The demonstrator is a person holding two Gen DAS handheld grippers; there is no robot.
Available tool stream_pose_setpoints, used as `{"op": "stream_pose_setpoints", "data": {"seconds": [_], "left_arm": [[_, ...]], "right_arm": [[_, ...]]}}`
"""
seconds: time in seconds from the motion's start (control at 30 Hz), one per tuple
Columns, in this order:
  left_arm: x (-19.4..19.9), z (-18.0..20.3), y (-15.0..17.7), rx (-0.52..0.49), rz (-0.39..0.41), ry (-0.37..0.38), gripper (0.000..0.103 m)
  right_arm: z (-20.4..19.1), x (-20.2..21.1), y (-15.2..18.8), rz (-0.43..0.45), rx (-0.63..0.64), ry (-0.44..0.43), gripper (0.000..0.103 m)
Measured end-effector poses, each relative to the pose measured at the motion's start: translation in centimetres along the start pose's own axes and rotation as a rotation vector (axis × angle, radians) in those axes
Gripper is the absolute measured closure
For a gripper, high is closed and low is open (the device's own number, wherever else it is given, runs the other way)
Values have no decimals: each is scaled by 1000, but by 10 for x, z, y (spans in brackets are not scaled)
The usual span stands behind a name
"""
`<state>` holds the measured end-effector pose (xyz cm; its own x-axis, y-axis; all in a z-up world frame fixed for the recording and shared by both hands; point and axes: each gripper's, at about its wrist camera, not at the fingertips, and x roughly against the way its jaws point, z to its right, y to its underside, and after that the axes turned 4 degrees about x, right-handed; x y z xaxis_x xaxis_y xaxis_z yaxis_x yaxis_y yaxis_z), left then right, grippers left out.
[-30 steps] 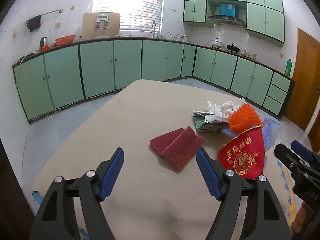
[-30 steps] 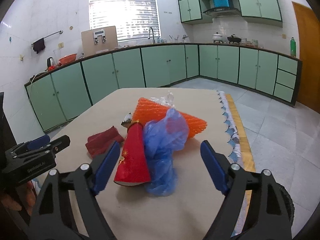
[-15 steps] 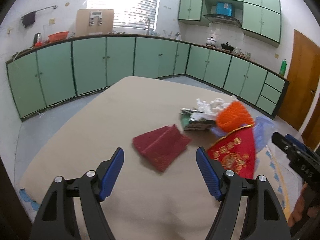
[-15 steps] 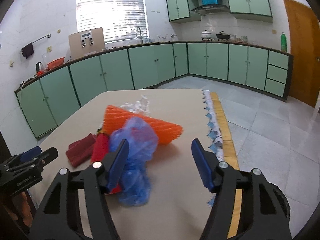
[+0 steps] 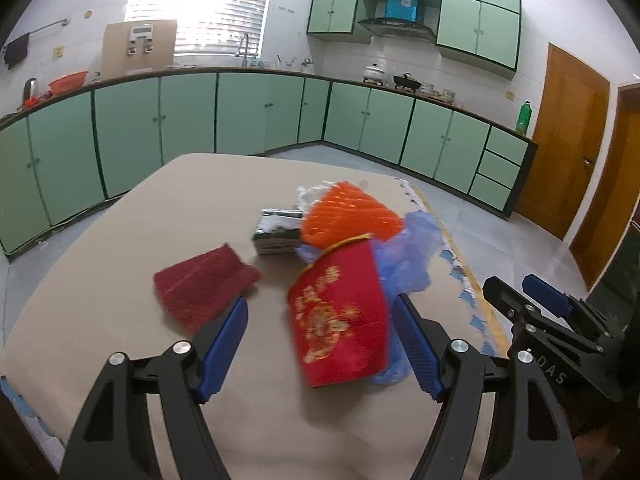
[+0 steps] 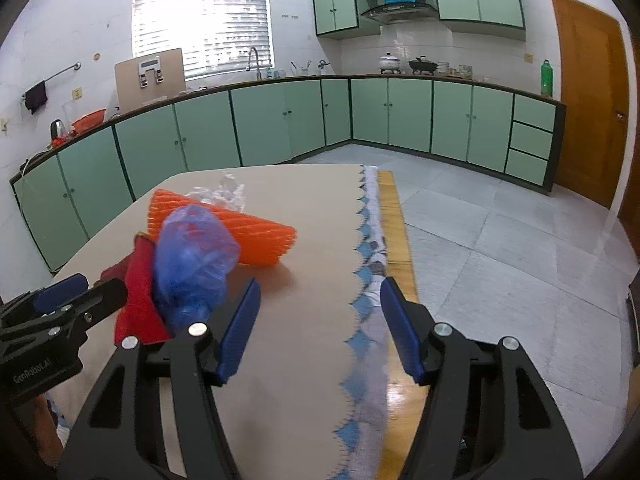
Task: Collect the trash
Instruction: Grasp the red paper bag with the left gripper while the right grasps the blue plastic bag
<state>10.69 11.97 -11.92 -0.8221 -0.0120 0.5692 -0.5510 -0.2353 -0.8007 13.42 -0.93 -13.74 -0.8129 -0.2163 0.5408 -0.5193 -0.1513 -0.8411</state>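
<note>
**Trash heap on the table, both tongs open and empty**

Approach is the step in hand, by my reading: nothing is gripped yet. The left tongs hang wide open just short of the red packet, whose near end lies between the blue pads. The right tongs are equally wide open, holding nothing, and point past the heap toward the table edge; the blue plastic bag sits to their left.

The next move probably calls for the left tongs to go forward and down over the red packet and close on it; the bag touches its right side and may drag along.

Counted on the table: one red packet, one blue plastic bag, one orange foam net, one dark red cloth, one small printed carton, and one wad of white crumpled wrap. No bin shows in either view.
</note>
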Motion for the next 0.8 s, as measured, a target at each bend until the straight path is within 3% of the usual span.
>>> {"op": "stream_pose_setpoints", "data": {"seconds": [0.53,0.6,0.73,0.8], "left_arm": [[-31,5,6,-8,-55,-55,30],[-29,0,5,7,-52,-46,36],[-27,-14,4,34,-61,-24,61],[-23,-21,4,42,-54,-22,63]], "right_arm": [[15,-4,8,-18,-13,-6,43],[11,-4,7,-18,-7,-21,43],[-2,-6,5,-18,7,-65,43],[-9,-6,4,-14,15,-92,43]]}}
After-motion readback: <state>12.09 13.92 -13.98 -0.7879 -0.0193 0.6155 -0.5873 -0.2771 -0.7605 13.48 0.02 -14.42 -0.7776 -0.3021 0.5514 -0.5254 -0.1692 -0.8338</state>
